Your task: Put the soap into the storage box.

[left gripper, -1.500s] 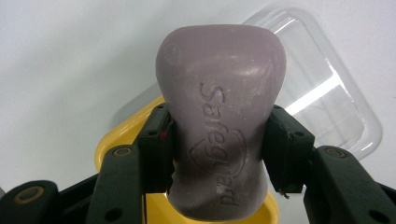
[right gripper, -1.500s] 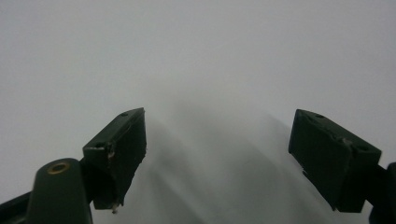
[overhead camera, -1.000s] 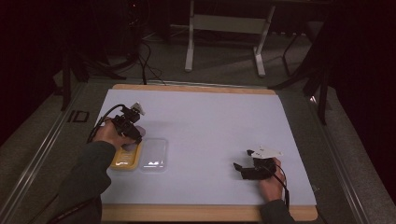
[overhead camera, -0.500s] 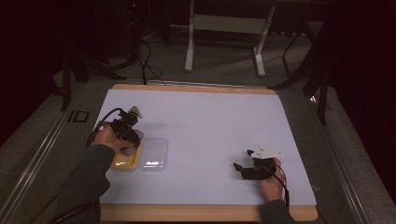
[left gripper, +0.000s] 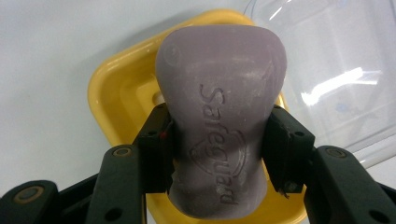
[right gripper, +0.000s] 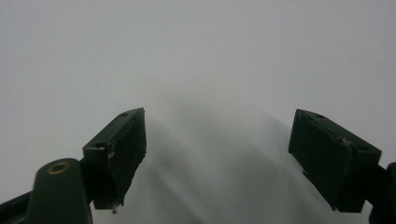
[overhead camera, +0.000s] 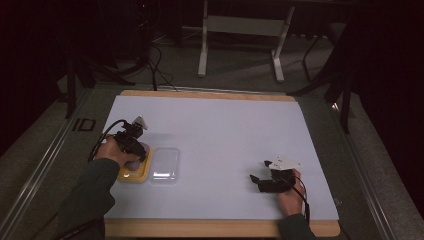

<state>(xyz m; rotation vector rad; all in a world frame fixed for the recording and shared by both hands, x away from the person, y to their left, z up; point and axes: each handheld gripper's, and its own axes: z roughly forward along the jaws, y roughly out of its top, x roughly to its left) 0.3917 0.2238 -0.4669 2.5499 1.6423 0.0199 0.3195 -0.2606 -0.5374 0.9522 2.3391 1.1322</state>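
Soap bar (left gripper: 219, 126) sits pinched between the left gripper (left gripper: 219, 149) pads over the yellow dish (left gripper: 116, 98), perhaps touching it; lowering squarely suits best; right gripper (right gripper: 217, 154) rests spread apart.

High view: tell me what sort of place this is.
Probably a lab or workshop recording station, not a home: a wood-edged table under a plain white mat, metal stand legs and loose cables on a dark floor behind.
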